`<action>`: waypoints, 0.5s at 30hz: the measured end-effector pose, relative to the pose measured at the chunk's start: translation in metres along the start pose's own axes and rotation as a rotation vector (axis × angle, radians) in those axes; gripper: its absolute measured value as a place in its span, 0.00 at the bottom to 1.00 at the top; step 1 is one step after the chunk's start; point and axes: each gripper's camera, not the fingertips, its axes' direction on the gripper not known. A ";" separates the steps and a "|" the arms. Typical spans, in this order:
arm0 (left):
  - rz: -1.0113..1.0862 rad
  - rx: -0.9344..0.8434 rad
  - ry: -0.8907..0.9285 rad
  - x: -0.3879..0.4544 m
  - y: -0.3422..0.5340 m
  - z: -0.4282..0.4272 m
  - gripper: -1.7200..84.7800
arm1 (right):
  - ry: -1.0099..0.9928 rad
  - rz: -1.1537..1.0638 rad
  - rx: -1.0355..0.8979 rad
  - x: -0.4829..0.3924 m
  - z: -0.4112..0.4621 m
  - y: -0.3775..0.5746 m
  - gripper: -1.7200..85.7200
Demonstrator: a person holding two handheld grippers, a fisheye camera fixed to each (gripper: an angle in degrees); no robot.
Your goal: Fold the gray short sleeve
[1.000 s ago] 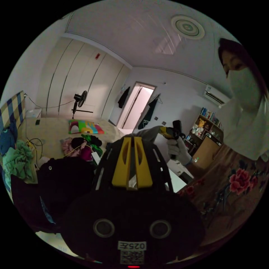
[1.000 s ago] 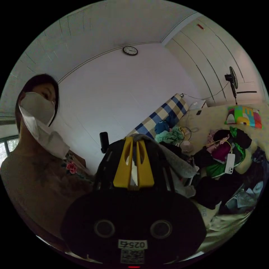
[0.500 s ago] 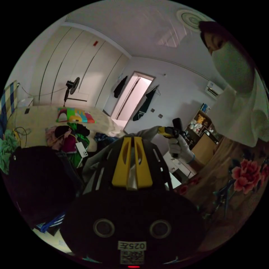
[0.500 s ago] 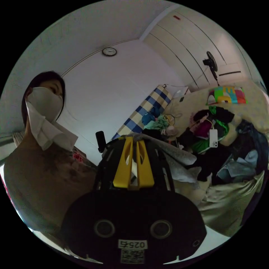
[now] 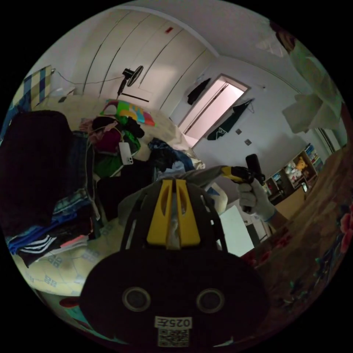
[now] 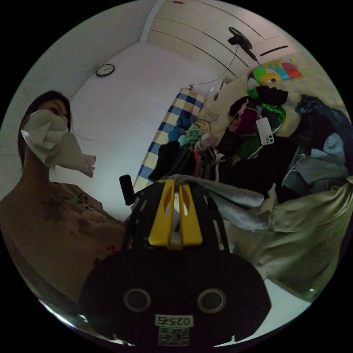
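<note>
The yellow fingers (image 5: 161, 209) of the left gripper (image 5: 173, 181) stand together, pinching an edge of the gray short sleeve (image 5: 198, 175). In the left gripper view the cloth runs taut from there across to the right gripper (image 5: 235, 173), held in a gloved hand (image 5: 255, 200), so its long axis lies between the two grippers. In the right gripper view, the right gripper's (image 6: 175, 181) fingers (image 6: 161, 213) are likewise clamped on the gray cloth (image 6: 231, 200), which drapes off to one side above the bed (image 6: 301, 228). Piled clothes (image 6: 257, 147) and a white phone (image 6: 265, 130) lie beyond.
</note>
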 end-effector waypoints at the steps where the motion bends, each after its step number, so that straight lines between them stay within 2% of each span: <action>1: -0.013 0.019 -0.030 -0.010 -0.006 0.006 0.00 | 0.004 -0.016 -0.010 0.007 0.002 -0.015 0.01; 10: -0.045 0.096 -0.317 -0.112 -0.104 0.093 0.00 | 0.048 -0.082 -0.027 0.087 0.029 -0.178 0.01; 15: -0.129 0.143 -0.363 -0.188 -0.156 0.149 0.00 | 0.106 -0.063 -0.078 0.131 0.046 -0.260 0.01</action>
